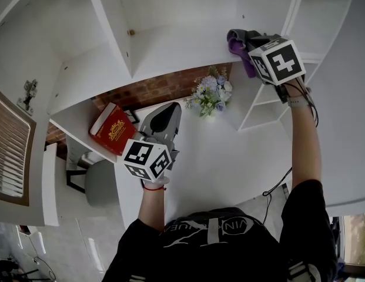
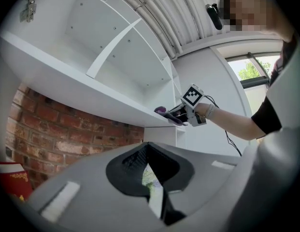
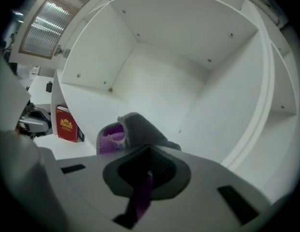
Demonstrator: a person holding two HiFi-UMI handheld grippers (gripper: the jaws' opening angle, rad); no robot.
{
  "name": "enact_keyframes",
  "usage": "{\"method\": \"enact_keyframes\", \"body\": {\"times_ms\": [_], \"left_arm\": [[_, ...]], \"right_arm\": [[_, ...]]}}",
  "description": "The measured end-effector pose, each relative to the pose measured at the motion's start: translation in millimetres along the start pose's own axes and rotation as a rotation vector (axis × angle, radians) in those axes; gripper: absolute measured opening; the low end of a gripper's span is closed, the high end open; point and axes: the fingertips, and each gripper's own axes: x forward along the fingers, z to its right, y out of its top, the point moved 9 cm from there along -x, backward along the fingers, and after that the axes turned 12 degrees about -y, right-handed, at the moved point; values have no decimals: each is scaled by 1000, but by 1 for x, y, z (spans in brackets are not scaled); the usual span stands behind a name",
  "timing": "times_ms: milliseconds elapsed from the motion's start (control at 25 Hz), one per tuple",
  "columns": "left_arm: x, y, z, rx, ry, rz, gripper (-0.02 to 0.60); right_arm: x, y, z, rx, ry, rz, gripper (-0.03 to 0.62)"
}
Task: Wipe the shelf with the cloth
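While the right tool (image 1: 251,44) is clamped on the purple-grey cloth (image 1: 235,42), the cloth lies on the white shelf (image 1: 170,51), at its front edge. Below shelf: brick wall (image 1: 153,90); white counter (image 1: 217,157) carrying flowers (image 1: 210,93) and red book (image 1: 111,128). Left tool (image 1: 164,117) below shelf, jaws together, empty. Window (image 2: 253,66) appears in left gripper view only.

Looks like a room in a home, a study corner perhaps — white open shelving (image 1: 170,51) mounted on an exposed brick wall (image 1: 153,90), with a red book (image 1: 111,128) standing on the white desk (image 1: 223,157) below and a small bunch of flowers (image 1: 211,93) beside it. Grey chair (image 1: 100,184) drawn up close, slatted wooden shutter (image 1: 9,145) at one side — and a window (image 2: 253,69) showing green trees outside
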Motion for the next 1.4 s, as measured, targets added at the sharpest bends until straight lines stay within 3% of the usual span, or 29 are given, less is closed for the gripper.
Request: {"method": "enact_keyframes", "body": {"times_ms": [160,400,600,680,1080,1240,1400], "left_arm": [[-1,0,0,-1,0,1,11],[-1,-2,-1,-9,-3,0,11],[8,-1,4,-4,-26,7,11],[9,-1,6,-5,-32,5,11],[4,0,6,-14,-19,4,11],[0,1,5,-26,-15,7,11],[-2,1,7,-17,-7,5,11]], "right_arm": [[1,-12,13,50,-12,18,9],[-4,-23,20,213,173,163,16],[-8,-27,23,264,283,211,123],[-10,-29,20,255,321,219,213],[-13,-30,9,68,314,220,236],[-14,-30,4,-102,319,221,236],[-18,-27,-15,-332,194,204,231]]}}
